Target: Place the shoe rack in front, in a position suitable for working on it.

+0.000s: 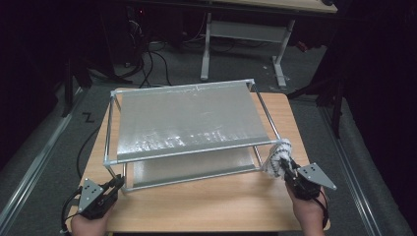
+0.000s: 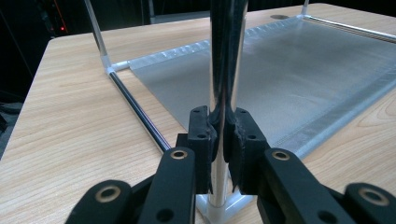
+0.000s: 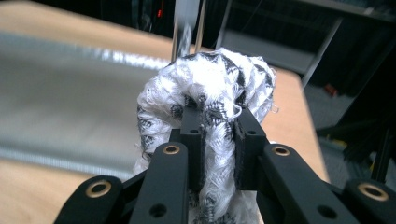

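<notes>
Already braced at one corner, a two-tier metal rack with silvery mesh shelves stands on a wooden table as a person works it over with a gripper in each hand. At near left, the left gripper has its jaws clamped on the rack's front upright post just above the white corner joint — a steadying hold, by the look of it. At near right, the right gripper has its jaws pressed together on a bunched white cloth with dark flecks, and the cloth sits against the rack's front right corner, touching the end of the upper shelf's front rail. Judged from how things lie, the wiping is at or near its start: the cloth meets only that one corner, while the broad upper shelf shows pale streaks and smears across its middle and along its far edge — whether grime or glare cannot be told. The lower shelf, partly shaded beneath, also lies apart from the cloth. Left to do, it seems, are the shelf surfaces, the remaining rails and the posts.
</notes>
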{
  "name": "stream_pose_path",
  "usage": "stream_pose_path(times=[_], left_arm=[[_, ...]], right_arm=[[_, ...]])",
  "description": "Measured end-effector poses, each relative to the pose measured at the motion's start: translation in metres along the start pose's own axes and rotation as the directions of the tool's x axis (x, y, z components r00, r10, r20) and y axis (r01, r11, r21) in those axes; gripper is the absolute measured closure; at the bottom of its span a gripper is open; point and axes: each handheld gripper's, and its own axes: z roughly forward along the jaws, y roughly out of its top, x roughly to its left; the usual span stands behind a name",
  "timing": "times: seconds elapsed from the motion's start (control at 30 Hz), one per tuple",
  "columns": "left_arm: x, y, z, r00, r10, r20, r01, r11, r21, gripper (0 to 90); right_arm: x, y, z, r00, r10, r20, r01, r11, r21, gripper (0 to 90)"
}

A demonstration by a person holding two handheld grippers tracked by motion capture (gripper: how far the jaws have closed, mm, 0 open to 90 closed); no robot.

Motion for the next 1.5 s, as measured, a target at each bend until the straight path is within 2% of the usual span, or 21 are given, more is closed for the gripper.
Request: stream_pose_path(times=[0.13,0.23,0.47,0.53,0.6,0.67,0.73,0.77,0.83,0.87,0.93,1.0,1.07,1.17,1.3,1.5], left_arm=[[0.0,0.0,0.0,1.0,0.001,0.0,-0.001,1.0,0.001,79.9],[0.0,0.0,0.0,1.0,0.001,0.0,-0.001,1.0,0.001,79.9],[0.0,0.0,0.0,1.0,0.002,0.0,-0.002,1.0,0.001,79.8],[0.0,0.0,0.0,1.0,0.003,-0.001,-0.002,1.0,0.002,79.9],[0.0,0.0,0.0,1.0,0.003,0.0,-0.003,1.0,0.002,79.9],[0.0,0.0,0.0,1.0,0.003,0.0,-0.003,1.0,0.002,79.8],[0.0,0.0,0.0,1.0,0.003,-0.001,-0.003,1.0,0.002,79.8],[0.0,0.0,0.0,1.0,0.003,0.0,-0.003,1.0,0.002,79.8],[0.0,0.0,0.0,1.0,0.003,0.0,-0.003,1.0,0.001,79.8],[0.0,0.0,0.0,1.0,0.003,0.0,-0.003,1.0,0.001,79.8],[0.0,0.0,0.0,1.0,0.003,0.0,-0.003,1.0,0.002,79.8],[0.0,0.0,0.0,1.0,0.003,-0.001,-0.003,1.0,0.003,79.9],[-0.001,0.0,0.0,1.0,0.002,-0.002,-0.002,1.0,0.002,79.8],[-0.001,0.0,0.0,1.0,0.002,-0.003,-0.002,1.0,0.001,79.8],[0.0,0.0,0.0,1.0,0.002,-0.001,-0.002,1.0,0.001,79.8],[-0.001,0.0,0.0,1.0,0.002,-0.002,-0.002,1.0,-0.001,79.8]], right_arm=[[0.0,-0.016,0.013,0.9998,-0.008,-0.017,0.009,0.997,0.076,78.2],[-0.001,-0.024,0.019,0.9997,-0.006,-0.023,0.009,0.994,0.113,78.3],[-0.005,-0.03,0.023,0.9998,-0.002,-0.021,0.005,0.99,0.144,78.2],[-0.009,-0.031,0.023,0.9998,0.017,-0.005,-0.016,0.989,0.149,78.2],[-0.014,-0.028,0.02,0.9992,0.033,0.021,-0.036,0.99,0.137,78.1],[-0.022,-0.023,0.015,0.9961,0.057,0.067,-0.063,0.993,0.096,78.1],[-0.033,-0.015,0.005,0.9853,0.101,0.138,-0.103,0.995,0.011,78.1],[-0.038,-0.012,0.0,0.9783,0.131,0.161,-0.128,0.991,-0.024,78.2],[-0.045,-0.01,-0.004,0.9677,0.164,0.191,-0.156,0.986,-0.057,78.1],[-0.048,-0.012,-0.004,0.964,0.173,0.202,-0.167,0.985,-0.051,78.1],[-0.05,-0.018,0.003,0.9631,0.195,0.185,-0.199,0.98,0.001,78.0],[-0.048,-0.025,0.014,0.9694,0.194,0.15,-0.205,0.977,0.057,78.0],[-0.043,-0.028,0.023,0.9738,0.196,0.116,-0.207,0.974,0.09,78.0],[-0.033,-0.023,0.035,0.9827,0.173,0.065,-0.179,0.979,0.098,78.1],[-0.021,-0.013,0.048,0.9907,0.131,0.035,-0.134,0.987,0.092,78.1],[-0.01,-0.009,0.061,0.9941,0.108,-0.003,-0.107,0.99,0.096,78.2]])
